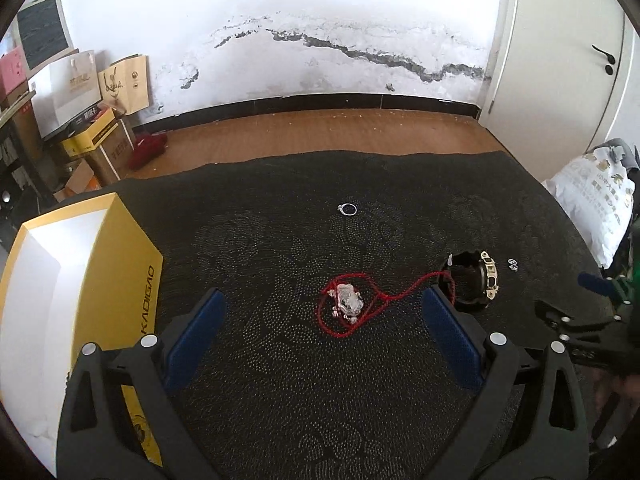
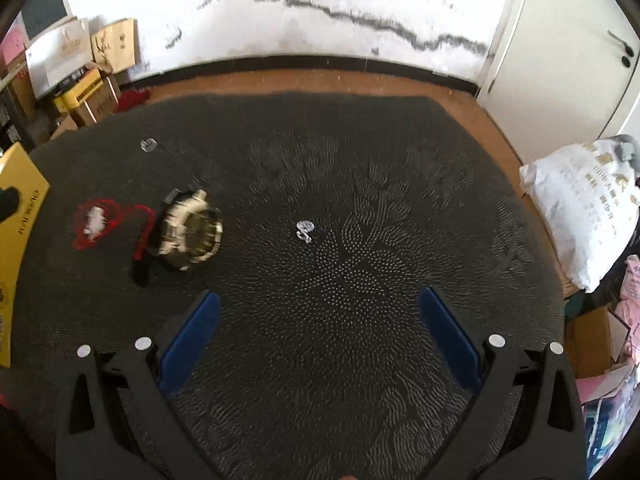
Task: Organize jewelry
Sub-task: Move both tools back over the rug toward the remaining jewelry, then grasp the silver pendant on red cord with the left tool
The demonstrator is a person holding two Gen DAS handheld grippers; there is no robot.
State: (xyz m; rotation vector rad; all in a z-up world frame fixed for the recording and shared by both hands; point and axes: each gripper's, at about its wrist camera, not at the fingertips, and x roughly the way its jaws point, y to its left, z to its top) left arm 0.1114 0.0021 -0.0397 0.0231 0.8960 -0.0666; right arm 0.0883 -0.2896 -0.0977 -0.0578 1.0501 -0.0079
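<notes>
We see the left gripper [image 1: 320, 316] hovering low over a dark patterned mat [image 1: 280, 380], its blue-padded jaws wide apart and holding nothing. Between the fingers, a little ahead of them, lies a silver pendant [image 1: 349, 300] on a looped red cord [image 1: 344, 330]; the cord trails off to the right, where its end runs to a wristwatch [image 1: 474, 282] resting on its side just beyond the right finger. A small ring [image 1: 347, 209] sits alone farther out on the mat, and a tiny pair of earrings [image 1: 512, 264] (too small to make out clearly) lies just right of the watch. An open yellow box [image 1: 80, 280] with a white interior stands at the mat's left edge.

From the right wrist view, the right gripper [image 2: 319, 334] also has its jaws spread, empty, with the earrings ahead of it. The watch and pendant appear blurred to its left, near the yellow box.
</notes>
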